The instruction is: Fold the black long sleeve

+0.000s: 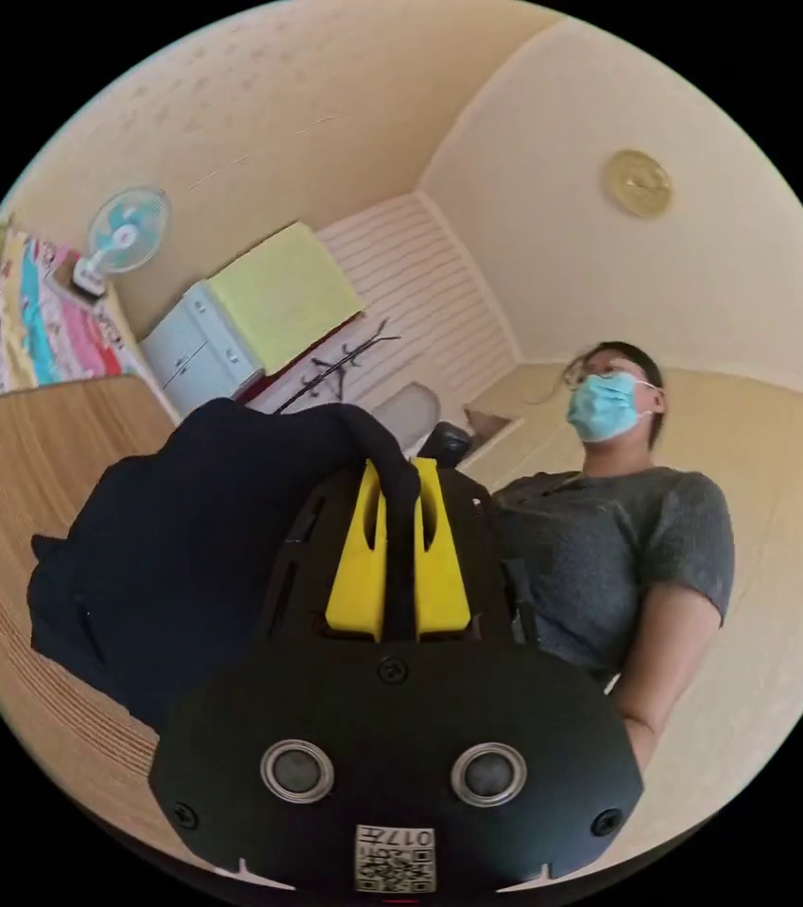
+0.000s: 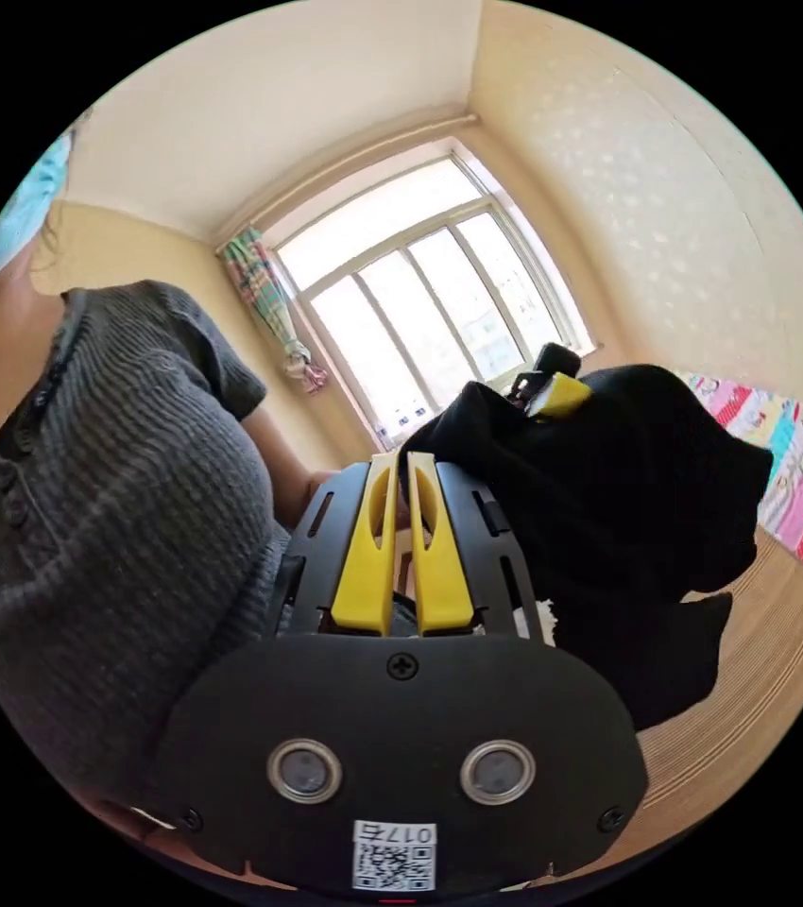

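Pinching a fold of the black long sleeve [image 1: 194, 548] between its two yellow jaws, the left gripper [image 1: 400, 477] holds the garment lifted, with cloth running down the narrow gap between the jaws and the rest hanging in a dark bunch above the wooden table [image 1: 14, 491]. In the right gripper view the same garment [image 2: 609, 491] hangs bunched over the table [image 2: 751, 680], with the left gripper [image 2: 557, 392] buried in its upper edge. The right gripper [image 2: 403, 463] has its jaws drawn almost together, a thin slit between them; its tips sit at the edge of the black cloth, and whether any of it is caught there cannot be told. A person in a grey knit top [image 1: 600, 557] stands close behind both tools.
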`<state>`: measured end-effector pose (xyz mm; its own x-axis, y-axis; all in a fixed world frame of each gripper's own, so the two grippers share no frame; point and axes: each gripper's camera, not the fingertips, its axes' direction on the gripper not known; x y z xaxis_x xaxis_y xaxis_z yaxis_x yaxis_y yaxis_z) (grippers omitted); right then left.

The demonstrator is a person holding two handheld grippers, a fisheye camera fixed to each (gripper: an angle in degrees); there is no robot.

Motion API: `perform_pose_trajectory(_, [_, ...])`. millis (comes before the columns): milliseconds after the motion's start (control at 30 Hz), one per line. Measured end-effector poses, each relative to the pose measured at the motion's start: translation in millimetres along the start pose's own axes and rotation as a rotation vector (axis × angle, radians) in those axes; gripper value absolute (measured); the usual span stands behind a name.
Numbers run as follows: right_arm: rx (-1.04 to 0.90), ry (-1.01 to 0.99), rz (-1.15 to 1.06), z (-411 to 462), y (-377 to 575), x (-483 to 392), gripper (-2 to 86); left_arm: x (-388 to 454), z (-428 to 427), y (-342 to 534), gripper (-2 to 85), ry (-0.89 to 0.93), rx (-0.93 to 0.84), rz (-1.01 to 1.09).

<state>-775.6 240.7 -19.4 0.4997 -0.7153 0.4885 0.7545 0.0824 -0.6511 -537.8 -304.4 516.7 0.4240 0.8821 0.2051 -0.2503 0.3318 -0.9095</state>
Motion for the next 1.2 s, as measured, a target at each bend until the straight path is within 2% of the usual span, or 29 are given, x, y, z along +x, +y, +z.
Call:
perform_pose_trajectory(133, [0.175,-0.013,-0.132,-37.2,-4.8,-23.6,1.3,140.8,-55.5,-18.1,3.8,0.241,0.08,0.514])
perform_pose_trajectory(200, [0.208,0.066,-0.122,-53.1,3.1,-20.0,1.6,189.3,-70.6,-25.3,3.7,0.271,0.055,0.639])
perform_pose_trajectory(267, [0.277,0.207,-0.012,-70.8,14.4,-6.6,3.2,232.9,-84.7,-29.2,3.5,0.324,0.021,0.757])
perform_pose_trajectory(333, [0.323,0.208,0.019,-79.1,19.3,1.9,5.4,275.6,-106.7,-30.6,3.4,0.449,0.049,0.876])
perform_pose_trajectory(500, [0.373,0.297,0.103,-51.2,24.3,26.1,13.8,319.2,-143.3,-32.4,3.2,0.706,0.195,0.894])
perform_pose_trajectory(600, [0.294,0.216,0.181,5.1,24.0,53.2,15.7,336.3,-157.8,-25.4,3.2,0.829,0.288,0.88])
perform_pose_trajectory(700, [0.092,0.174,0.259,75.6,25.2,74.7,11.2,338.4,-167.0,-23.3,3.1,0.969,0.376,0.817])
perform_pose_trajectory(733, [0.044,0.18,0.304,92.2,27.6,79.7,7.0,338.8,-169.9,-22.2,3.0,1.009,0.395,0.8])
perform_pose_trajectory(800, [0.041,0.228,0.366,99.3,32.6,81.2,3.0,339.7,-175.1,-19.5,3.0,1.035,0.43,0.768])
perform_pose_trajectory(933, [0.178,0.376,0.376,56.4,44.0,62.0,1.1,349.3,-191.1,-16.5,3.0,0.994,0.438,0.71])
perform_pose_trajectory(1067, [0.631,0.326,0.352,-42.5,74.6,31.7,1.3,362.0,-219.1,-9.5,3.0,0.819,0.446,0.656])
perform_pose_trajectory(1133, [0.645,0.386,0.338,-66.0,79.0,21.2,2.0,370.2,-232.4,-0.6,3.0,0.818,0.521,0.703])
perform_pose_trajectory(1200, [0.563,0.411,0.345,-71.0,74.3,19.6,3.3,371.9,-229.4,1.8,3.0,0.883,0.57,0.737])
